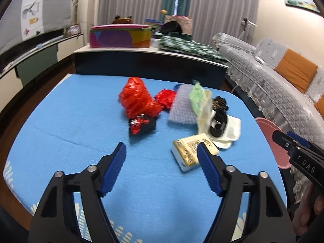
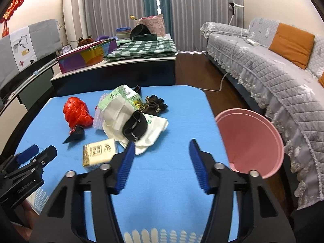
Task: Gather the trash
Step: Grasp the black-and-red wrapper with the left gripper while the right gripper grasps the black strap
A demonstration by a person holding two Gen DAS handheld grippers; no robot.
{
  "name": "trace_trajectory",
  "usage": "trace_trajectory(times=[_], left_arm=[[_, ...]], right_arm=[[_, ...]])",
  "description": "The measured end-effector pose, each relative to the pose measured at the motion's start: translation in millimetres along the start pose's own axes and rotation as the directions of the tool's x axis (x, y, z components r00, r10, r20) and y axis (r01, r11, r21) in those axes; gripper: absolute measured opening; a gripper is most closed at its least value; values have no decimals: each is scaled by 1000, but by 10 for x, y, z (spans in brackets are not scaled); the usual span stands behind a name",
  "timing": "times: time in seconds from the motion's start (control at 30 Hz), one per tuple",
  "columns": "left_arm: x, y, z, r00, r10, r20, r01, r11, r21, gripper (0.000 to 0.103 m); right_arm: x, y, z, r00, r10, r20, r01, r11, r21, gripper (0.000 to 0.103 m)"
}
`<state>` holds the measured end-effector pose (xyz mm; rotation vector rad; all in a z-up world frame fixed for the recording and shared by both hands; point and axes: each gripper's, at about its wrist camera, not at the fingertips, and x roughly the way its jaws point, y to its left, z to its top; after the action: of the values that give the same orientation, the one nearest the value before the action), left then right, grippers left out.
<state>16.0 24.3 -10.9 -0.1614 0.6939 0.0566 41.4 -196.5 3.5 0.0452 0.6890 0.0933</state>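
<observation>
Trash lies on a blue table (image 1: 81, 121): a crumpled red plastic bag (image 1: 137, 99) (image 2: 77, 111), a black and red wrapper (image 1: 141, 124), a bubble-wrap sheet (image 1: 182, 107), a green packet (image 1: 197, 95), a cream bag (image 2: 149, 129) with a black strap (image 2: 134, 125) on it, and a yellow tissue pack (image 1: 188, 151) (image 2: 100, 151). My left gripper (image 1: 162, 151) is open and empty, just short of the tissue pack. My right gripper (image 2: 162, 147) is open and empty over bare table, the pack to its left. A pink bin (image 2: 251, 139) stands at the table's right edge.
A low dark cabinet (image 2: 113, 75) with a colourful box (image 1: 121, 35) and green checked cloth (image 2: 141, 48) stands behind the table. A grey quilted sofa (image 2: 273, 66) with orange cushions runs along the right. A white cable (image 2: 220, 85) lies on the floor.
</observation>
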Motion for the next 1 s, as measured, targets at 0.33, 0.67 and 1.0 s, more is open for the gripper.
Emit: trace_trajectory(times=[0.33,0.67,1.0], left_arm=[[469,223,121,998,46,-42,-49,995,-88,65],[982,341,202,989,52,-140,-71,989,-131,68],[1213,389,242,977,50,-209,-83,984,-155,69]], right_arm=[[578,125,186,994,100,-38,-98,994,45,48],[1065,281,187,980,156,-124,-154,988,20,60],[1331,375,175,972,161,-173,-165,986,-12,60]])
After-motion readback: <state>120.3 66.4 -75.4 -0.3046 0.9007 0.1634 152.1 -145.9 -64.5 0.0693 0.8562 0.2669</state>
